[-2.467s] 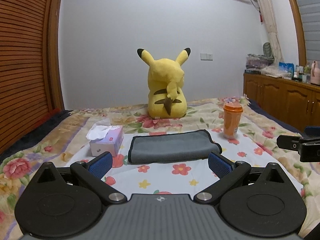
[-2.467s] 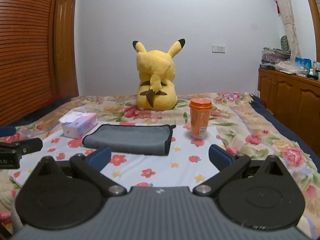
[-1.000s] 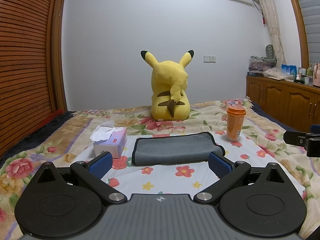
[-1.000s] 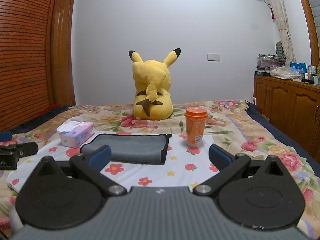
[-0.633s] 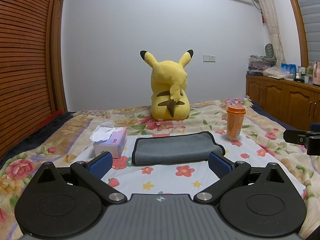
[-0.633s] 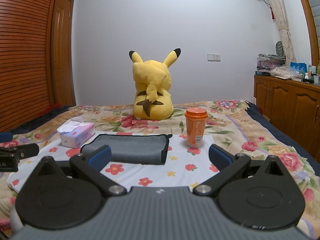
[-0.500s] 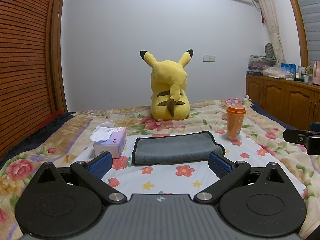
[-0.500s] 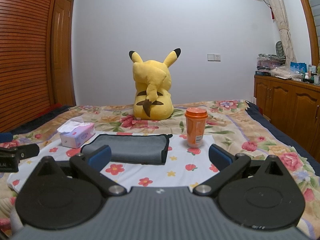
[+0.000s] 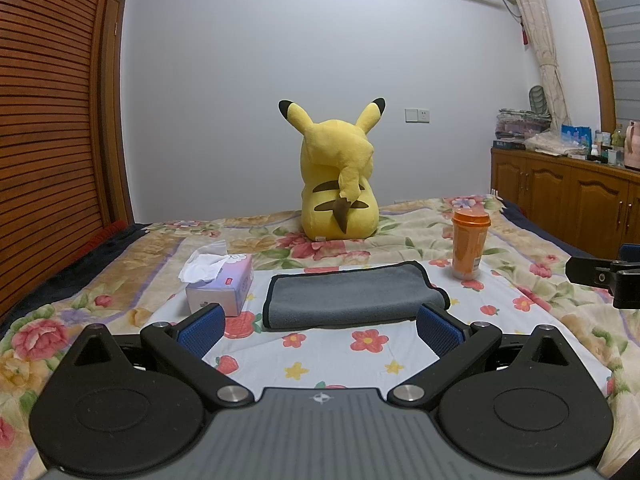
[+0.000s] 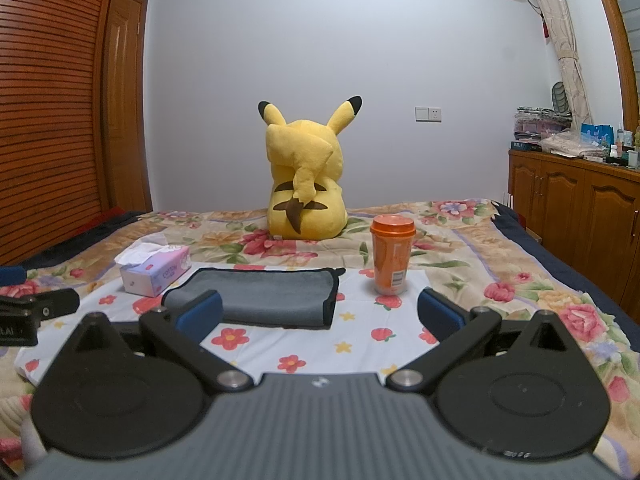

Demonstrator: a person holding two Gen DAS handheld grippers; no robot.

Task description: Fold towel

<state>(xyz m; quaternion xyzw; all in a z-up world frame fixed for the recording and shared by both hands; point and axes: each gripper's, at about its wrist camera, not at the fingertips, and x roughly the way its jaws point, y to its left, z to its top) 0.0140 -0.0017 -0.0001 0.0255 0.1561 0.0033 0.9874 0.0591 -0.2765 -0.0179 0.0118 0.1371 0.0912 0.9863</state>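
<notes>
A grey towel with a dark border point(image 9: 348, 294) lies folded flat on a white flowered cloth point(image 9: 332, 356) on the bed. It also shows in the right wrist view point(image 10: 264, 296). My left gripper point(image 9: 320, 330) is open and empty, held back from the towel's near edge. My right gripper point(image 10: 320, 314) is open and empty, near the towel's right end and apart from it. The right gripper shows at the right edge of the left wrist view point(image 9: 604, 276). The left gripper shows at the left edge of the right wrist view point(image 10: 32, 312).
A tissue box point(image 9: 222, 286) stands left of the towel. An orange cup with a lid point(image 9: 469, 244) stands to its right. A yellow plush toy point(image 9: 338, 184) sits behind on the floral bedspread. Wooden cabinets point(image 9: 568, 200) line the right wall, a slatted wooden wall point(image 9: 48, 120) the left.
Both grippers have risen and tilted up slightly since 2.5 s ago, then held still. The towel has not moved.
</notes>
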